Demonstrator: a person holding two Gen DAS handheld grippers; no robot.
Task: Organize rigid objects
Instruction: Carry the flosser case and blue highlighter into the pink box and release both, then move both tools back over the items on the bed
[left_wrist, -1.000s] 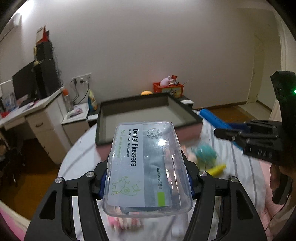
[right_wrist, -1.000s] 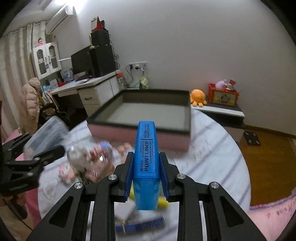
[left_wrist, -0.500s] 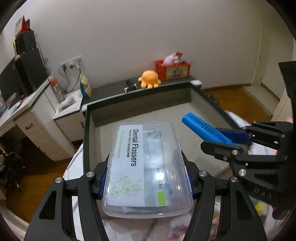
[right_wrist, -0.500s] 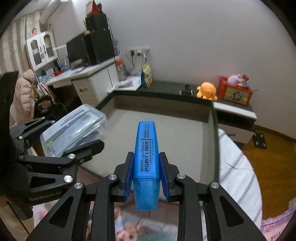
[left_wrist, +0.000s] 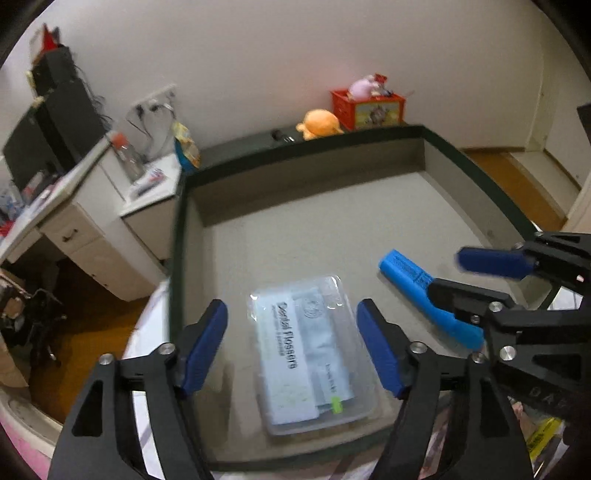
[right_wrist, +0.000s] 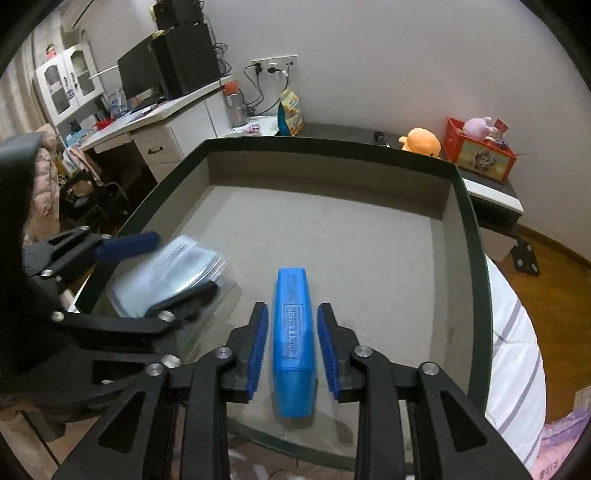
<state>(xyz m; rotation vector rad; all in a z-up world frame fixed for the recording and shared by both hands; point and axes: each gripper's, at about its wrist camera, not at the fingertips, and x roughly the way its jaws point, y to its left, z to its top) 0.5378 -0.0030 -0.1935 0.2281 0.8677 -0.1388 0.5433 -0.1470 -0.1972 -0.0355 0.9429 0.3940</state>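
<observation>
Half a second before, both grippers gripped their loads; now the left gripper (left_wrist: 291, 345) and right gripper (right_wrist: 291, 347) were opening, fingers released. The flosser box (left_wrist: 314, 354) and blue marker (right_wrist: 294, 339) lay near-side in the tray (right_wrist: 476, 258).

Left gripper (left_wrist: 291, 345): black plastic arms, triangle cut-outs, round silver screws, blue ribbed pads (left_wrist: 380, 350). Right gripper (right_wrist: 291, 349): same black frame, same silver screws, blue ribbed pads (right_wrist: 257, 345). Raised letters on right gripper's side, too blurry to read.
</observation>
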